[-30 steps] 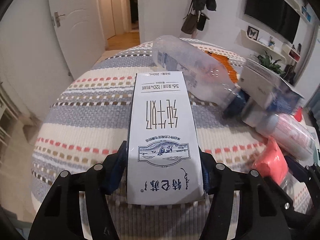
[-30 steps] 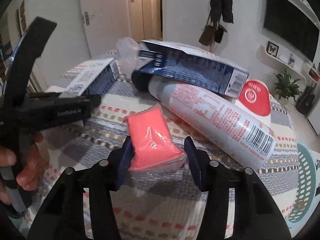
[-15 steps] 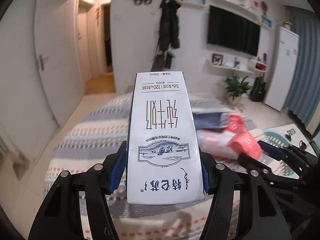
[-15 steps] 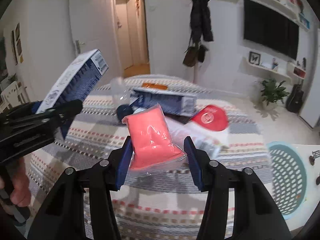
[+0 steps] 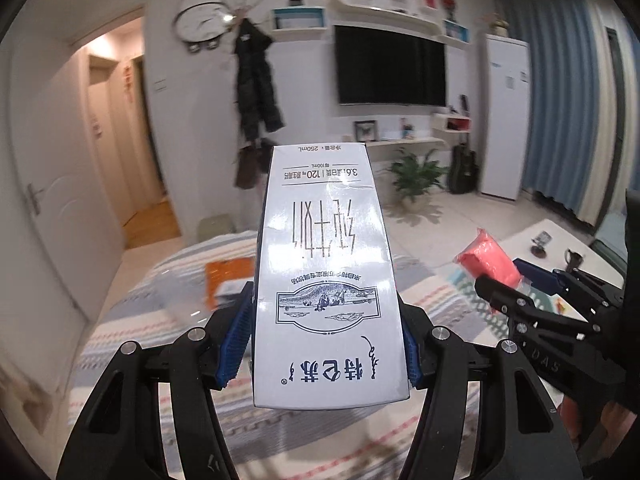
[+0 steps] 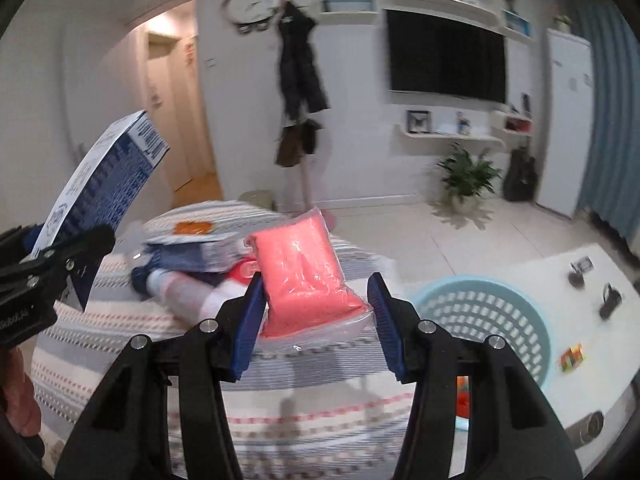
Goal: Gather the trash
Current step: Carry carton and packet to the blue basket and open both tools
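Observation:
My left gripper [image 5: 326,344] is shut on a white and blue milk carton [image 5: 326,280] and holds it in the air above the striped table [image 5: 160,320]. The carton also shows in the right wrist view [image 6: 100,196]. My right gripper [image 6: 316,312] is shut on a pink plastic packet [image 6: 306,276], lifted above the table; the packet also shows in the left wrist view [image 5: 488,260]. A light blue perforated basket [image 6: 488,320] stands on the floor just right of the right gripper.
On the striped table [image 6: 120,328] lie a blue box [image 6: 192,256], a white bottle with red print [image 6: 188,292], a red lid [image 6: 246,270] and an orange packet [image 5: 228,280]. A white low table [image 6: 580,280] with small items stands at the right.
Both grippers have risen from the table with their loads and tilted up, so the room now fills the views. The blue basket has come closer on the right.

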A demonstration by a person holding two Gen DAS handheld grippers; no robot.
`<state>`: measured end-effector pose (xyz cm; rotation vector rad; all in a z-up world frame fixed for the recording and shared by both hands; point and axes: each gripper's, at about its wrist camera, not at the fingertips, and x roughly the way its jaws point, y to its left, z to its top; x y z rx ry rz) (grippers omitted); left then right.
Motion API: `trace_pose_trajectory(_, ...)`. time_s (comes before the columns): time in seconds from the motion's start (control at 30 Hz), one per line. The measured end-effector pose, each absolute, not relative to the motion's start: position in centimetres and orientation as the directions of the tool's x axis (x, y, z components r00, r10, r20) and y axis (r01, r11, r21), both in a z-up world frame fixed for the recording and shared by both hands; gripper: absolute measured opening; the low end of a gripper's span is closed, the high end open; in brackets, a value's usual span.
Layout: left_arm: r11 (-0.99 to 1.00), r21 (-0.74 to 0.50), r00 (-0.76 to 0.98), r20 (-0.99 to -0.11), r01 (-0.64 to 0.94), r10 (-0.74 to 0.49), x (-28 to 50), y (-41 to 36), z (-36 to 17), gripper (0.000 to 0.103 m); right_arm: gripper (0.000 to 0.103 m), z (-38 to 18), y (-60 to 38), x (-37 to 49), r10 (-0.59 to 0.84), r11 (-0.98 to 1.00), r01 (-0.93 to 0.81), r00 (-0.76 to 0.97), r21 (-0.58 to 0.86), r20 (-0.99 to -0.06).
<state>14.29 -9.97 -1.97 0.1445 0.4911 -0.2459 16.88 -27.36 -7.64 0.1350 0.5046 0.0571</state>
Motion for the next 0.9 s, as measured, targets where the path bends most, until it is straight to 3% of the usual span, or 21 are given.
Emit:
trace_pose_trajectory(0.27, 0.907, 0.101, 0.788, -0.540, 0.408, -0.295, 16.6, -17.5, -4.0, 0.059, 0.048, -12.6, -37.8, 18.0, -0.006, 0.927, 0.233, 0.793, 0.294, -0.609)
trace_pose_trajectory(0.4, 0.887, 0.056, 0.735, -0.585, 0.458, -0.343, 18.1, -20.2, -5.8, 0.059, 0.048, -15.3, -40.6, 18.5, -0.138, 0.914, 0.359, 0.713, 0.189, -0.687)
trace_pose_trajectory(0.77, 0.810, -0.060, 0.527, -0.731, 0.583, -0.434, 22.2, -27.9, -13.1, 0.060, 0.050, -21.8, -44.3, 19.7, -0.122, 0.873, 0.442, 0.605, 0.204, -0.787)
trace_pose_trajectory(0.9, 0.796, -0.070, 0.501, -0.743, 0.601, -0.444, 22.3, -28.9, -14.1, 0.065, 0.051, -22.6, -44.9, 20.2, -0.108, 0.864, 0.452, 0.594, 0.220, -0.797)
